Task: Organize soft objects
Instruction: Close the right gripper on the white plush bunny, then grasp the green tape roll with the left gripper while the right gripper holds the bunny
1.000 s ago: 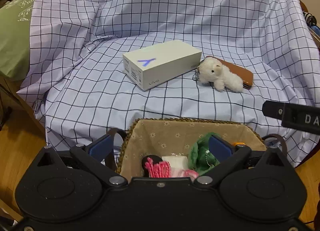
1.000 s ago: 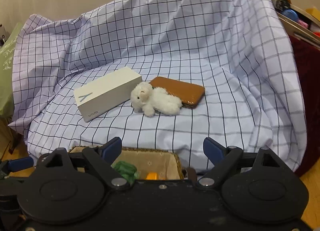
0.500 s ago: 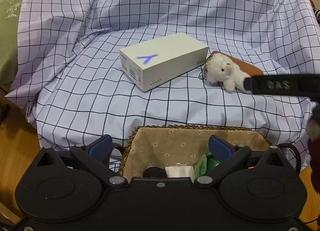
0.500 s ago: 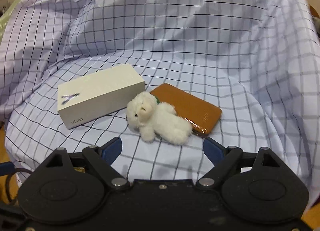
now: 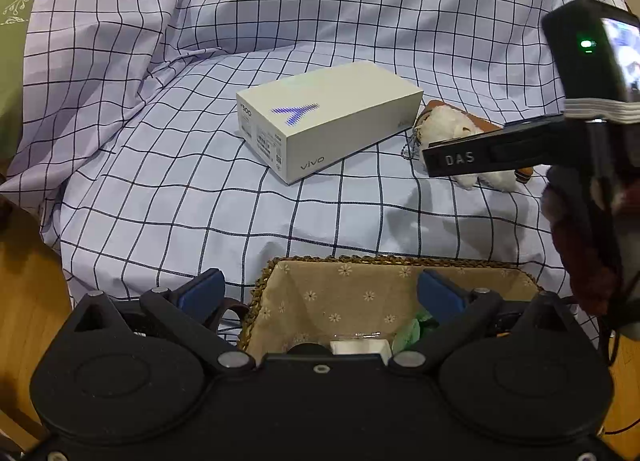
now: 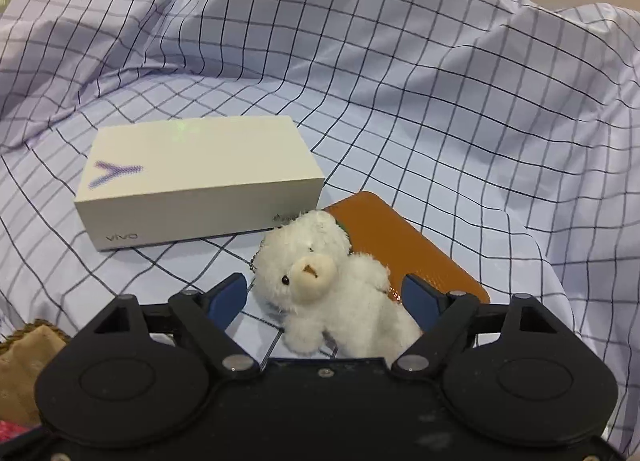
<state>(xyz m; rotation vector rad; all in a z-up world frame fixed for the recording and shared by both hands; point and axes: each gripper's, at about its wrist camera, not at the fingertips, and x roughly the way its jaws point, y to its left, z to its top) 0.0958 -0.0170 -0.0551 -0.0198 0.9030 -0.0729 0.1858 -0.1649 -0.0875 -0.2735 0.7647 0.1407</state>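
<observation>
A small white plush bear (image 6: 320,285) lies on the checked sheet, leaning against a brown case (image 6: 404,245). My right gripper (image 6: 324,297) is down around the bear, one blue pad on each side of it. Its jaws are closing, and a narrow gap still shows at the left pad. In the left wrist view one black finger (image 5: 460,159) of that gripper crosses in front of the bear (image 5: 444,125). My left gripper (image 5: 320,295) hangs open over the woven basket (image 5: 360,261), nothing between its pads. A green soft item (image 5: 412,331) lies in the basket.
A white phone box (image 6: 200,173) sits just left of the bear, also the white box (image 5: 328,113) in the left view. The sheet rises in folds behind. A corner of the basket (image 6: 24,341) shows low left. Wooden floor (image 5: 24,281) lies left of the seat.
My right gripper moved forward and down onto the bear, rolled, and its jaws narrowed around it. In the left view it slid in from the right, over the bear.
</observation>
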